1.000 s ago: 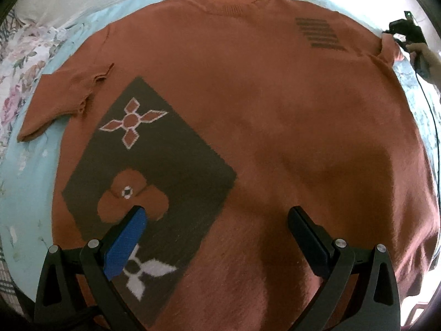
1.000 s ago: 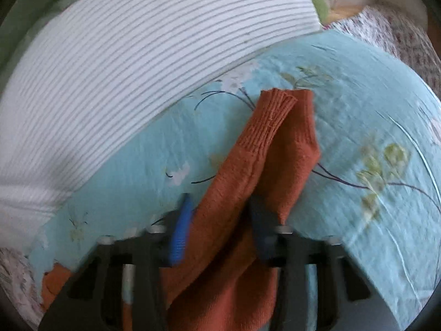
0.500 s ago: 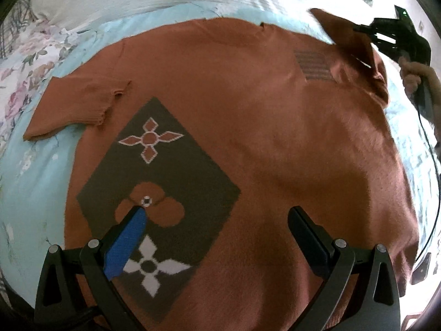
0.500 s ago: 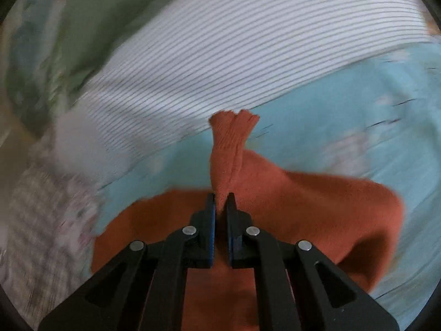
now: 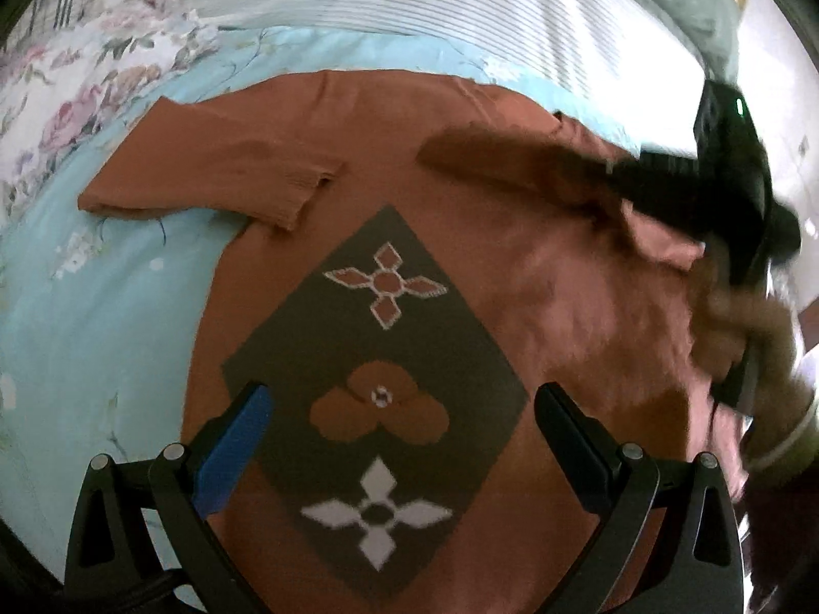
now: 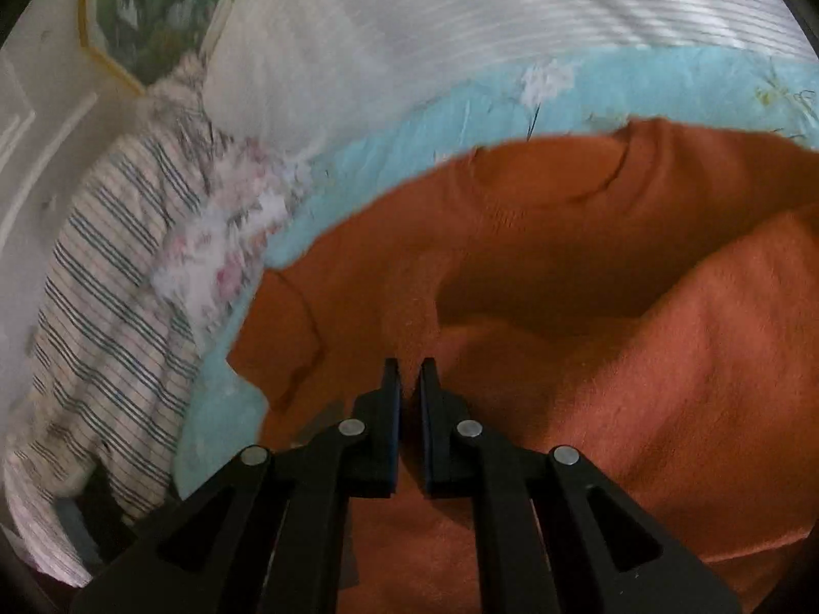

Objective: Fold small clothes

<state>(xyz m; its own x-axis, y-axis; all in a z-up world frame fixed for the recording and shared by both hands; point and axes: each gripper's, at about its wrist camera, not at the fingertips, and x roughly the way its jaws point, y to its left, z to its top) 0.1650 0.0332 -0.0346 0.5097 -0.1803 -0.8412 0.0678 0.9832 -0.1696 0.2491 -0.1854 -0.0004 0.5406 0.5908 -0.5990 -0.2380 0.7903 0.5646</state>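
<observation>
Right wrist: right claw [image 6: 409,373] clamped on sweater [image 6: 640,358] sleeve; left claw [image 5: 404,409] apart above it.

Matt, seemingly knitted sweater [image 5: 512,266] cloth

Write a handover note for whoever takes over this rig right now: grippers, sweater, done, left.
Left gripper: open, holding nothing, above the sweater near its diamond pattern.
Right gripper: shut on the right sleeve, carried in over the sweater's body.
Sweater: spread front-up on the blue bedsheet; left sleeve already folded inward.
Left to do: lay the right sleeve down, release it, then fold the body.
</observation>
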